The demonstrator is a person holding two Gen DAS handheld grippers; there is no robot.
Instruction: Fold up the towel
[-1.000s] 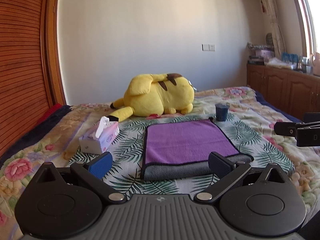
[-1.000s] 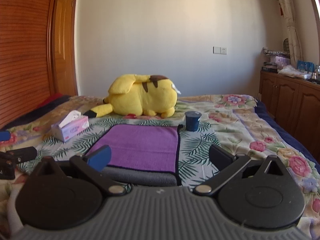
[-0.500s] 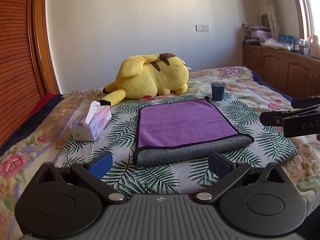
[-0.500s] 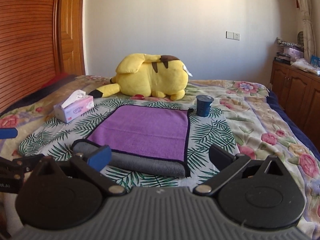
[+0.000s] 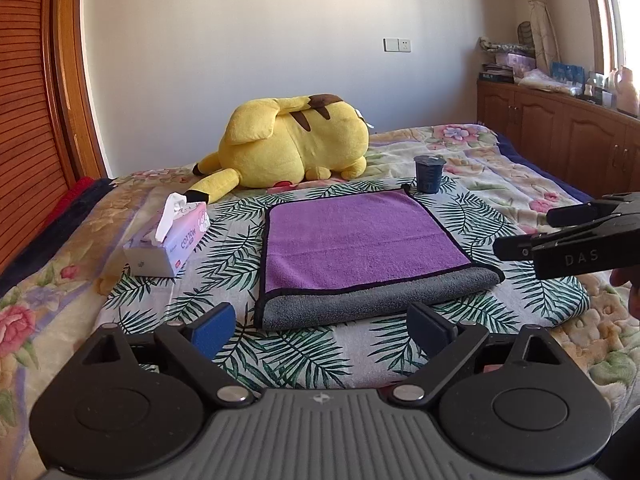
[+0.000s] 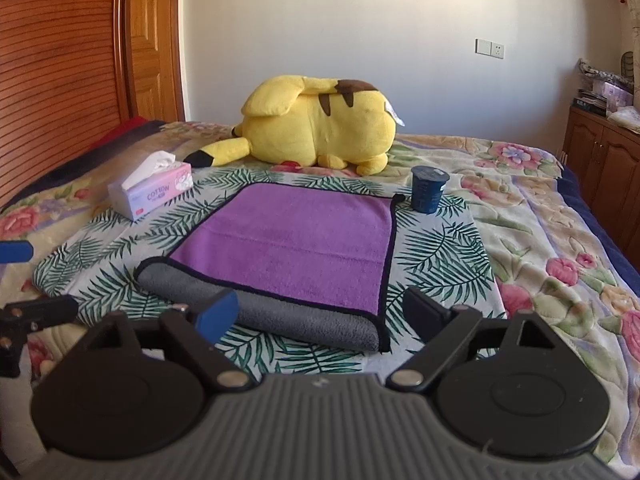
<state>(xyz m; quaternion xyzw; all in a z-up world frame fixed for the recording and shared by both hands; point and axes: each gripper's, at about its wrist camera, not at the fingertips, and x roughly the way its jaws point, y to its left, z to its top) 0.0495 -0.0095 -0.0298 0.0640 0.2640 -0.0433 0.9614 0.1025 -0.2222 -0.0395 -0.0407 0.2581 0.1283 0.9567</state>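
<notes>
A purple towel [image 5: 360, 240] with a grey underside and black trim lies folded on the palm-leaf cloth on the bed, its grey folded edge nearest me. It also shows in the right wrist view [image 6: 296, 248]. My left gripper [image 5: 320, 328] is open and empty, just short of the towel's near edge. My right gripper [image 6: 320, 312] is open and empty, over the near right corner of the towel. The right gripper also shows at the right edge of the left wrist view [image 5: 568, 240].
A yellow plush toy [image 5: 292, 144] lies behind the towel. A tissue box [image 5: 168, 244] sits to its left. A dark blue cup [image 5: 429, 174] stands at its far right corner. Wooden cabinets [image 5: 560, 136] line the right wall, a wooden door [image 6: 60, 60] the left.
Both grippers have pulled back toward me and risen a little, so the towel sits farther ahead in both views. The towel has not moved.
</notes>
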